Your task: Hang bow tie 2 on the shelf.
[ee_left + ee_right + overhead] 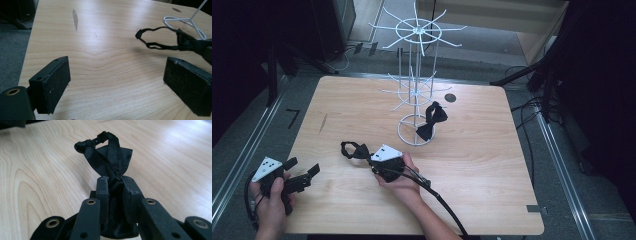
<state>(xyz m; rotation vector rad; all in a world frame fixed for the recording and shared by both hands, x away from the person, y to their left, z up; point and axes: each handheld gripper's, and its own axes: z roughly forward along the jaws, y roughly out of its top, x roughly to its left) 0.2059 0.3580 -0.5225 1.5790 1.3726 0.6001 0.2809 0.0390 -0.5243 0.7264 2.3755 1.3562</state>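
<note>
Partly hidden — bow tie [110,157] in right gripper [115,185]

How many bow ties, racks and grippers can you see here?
Black bow ties: 2, one clamped in the right gripper as bow tie, one hanging on the rack as second bow tie
White wire rack: 1
Grippers: 2, counting the left gripper
Total: 5

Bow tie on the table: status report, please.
Right gripper shut on bow tie. Left gripper open, idle. Second bow tie on white rack.
</note>
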